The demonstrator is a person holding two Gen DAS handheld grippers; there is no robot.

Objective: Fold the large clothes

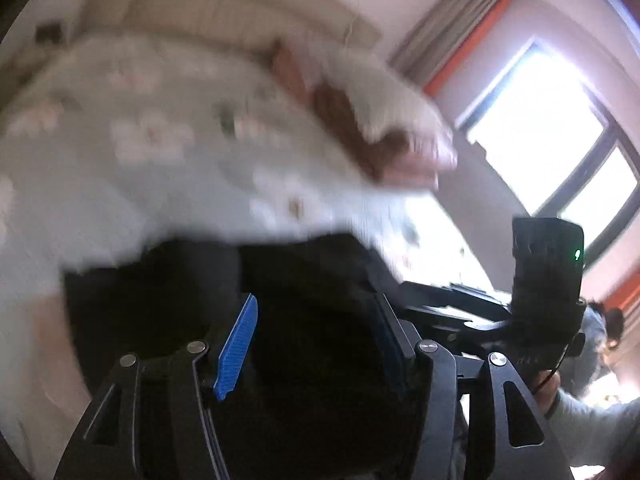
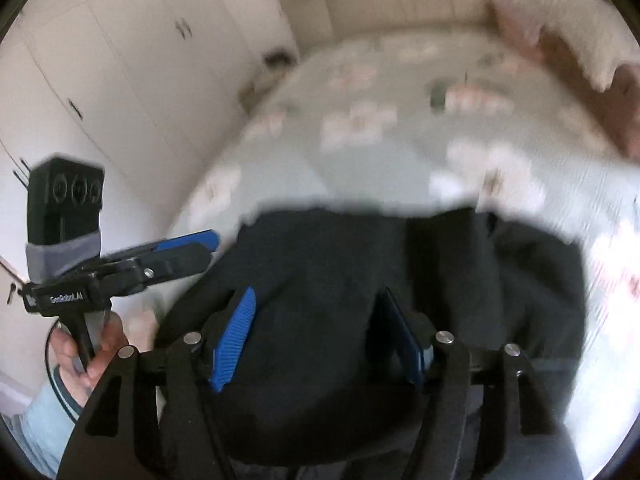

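Observation:
A black garment (image 1: 312, 280) lies bunched on a bed with a pale flowered sheet (image 1: 160, 140). In the left wrist view my left gripper (image 1: 312, 344) stands open over the dark cloth, its blue pads (image 1: 236, 352) well apart and not pressing on it. In the right wrist view my right gripper (image 2: 316, 340) is also open above the same garment (image 2: 340, 264), with cloth showing between its fingers. The left gripper (image 2: 192, 248) appears at the left of that view, held by a hand (image 2: 92, 352). The right gripper's body (image 1: 548, 280) shows at the right of the left wrist view. Both views are blurred.
A brown and white blanket or pillow (image 1: 360, 120) lies near the head of the bed. A bright window (image 1: 552, 132) is to the right, and white wardrobe doors (image 2: 100, 80) are to the left. Another person (image 1: 608, 328) is in the background.

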